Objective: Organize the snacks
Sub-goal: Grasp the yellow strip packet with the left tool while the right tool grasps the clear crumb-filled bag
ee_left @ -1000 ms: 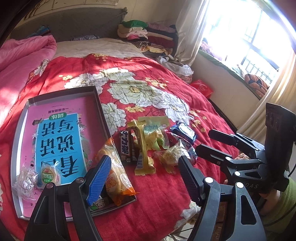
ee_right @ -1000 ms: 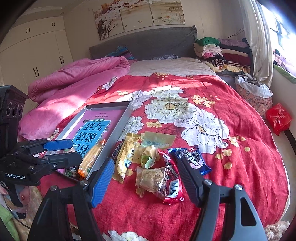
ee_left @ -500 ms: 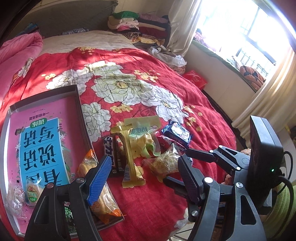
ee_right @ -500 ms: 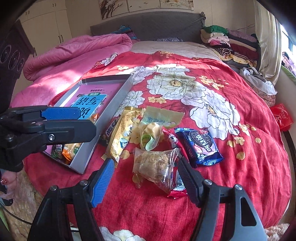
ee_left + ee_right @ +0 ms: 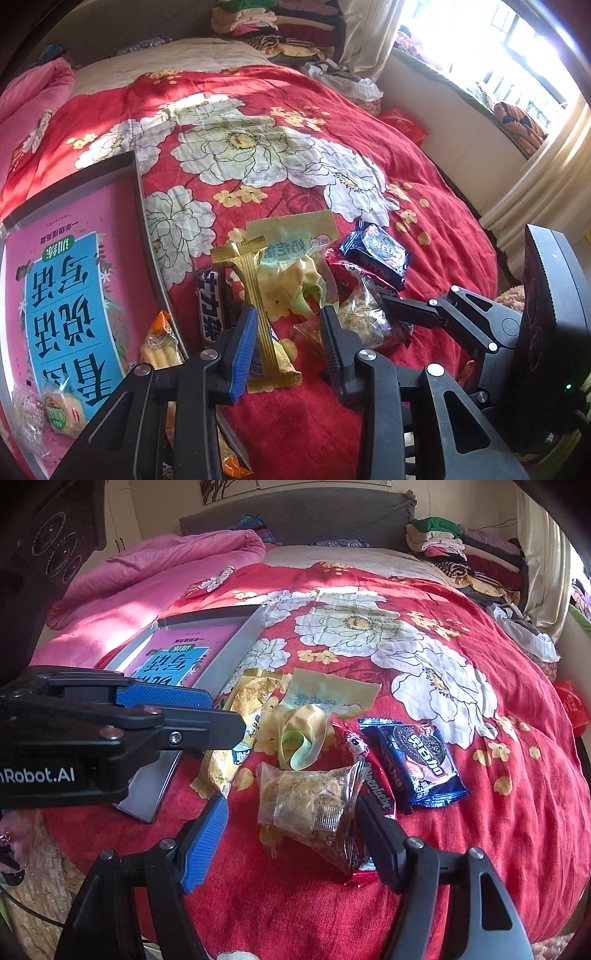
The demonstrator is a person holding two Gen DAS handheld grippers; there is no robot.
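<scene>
Several snack packets lie bunched on the red flowered bedspread. My left gripper (image 5: 290,310) hangs low over a long gold packet (image 5: 255,280). Its jaws are closing with the packet between them, and a gap still shows on the black finger's side. A dark chocolate bar (image 5: 210,306) lies just left of it. My right gripper (image 5: 291,801) stands open astride a clear packet of brown cake (image 5: 306,805), pads not touching. Beside that lie a red packet (image 5: 380,786), a blue cookie packet (image 5: 417,757) and a yellow-green packet (image 5: 306,723). The left gripper (image 5: 227,712) reaches in from the left.
A grey tray (image 5: 136,177) at the left holds a pink and blue book, an orange packet (image 5: 162,347) and a small round cake (image 5: 61,406). A pink quilt (image 5: 147,568) lies behind it. Folded clothes (image 5: 461,550) are stacked at the headboard. The bed edge is just below the snacks.
Both grippers have come down closer to the snacks. The left one has shifted right from the tray's corner to the gold packet, and its jaws have narrowed. The right one's opening is unchanged.
</scene>
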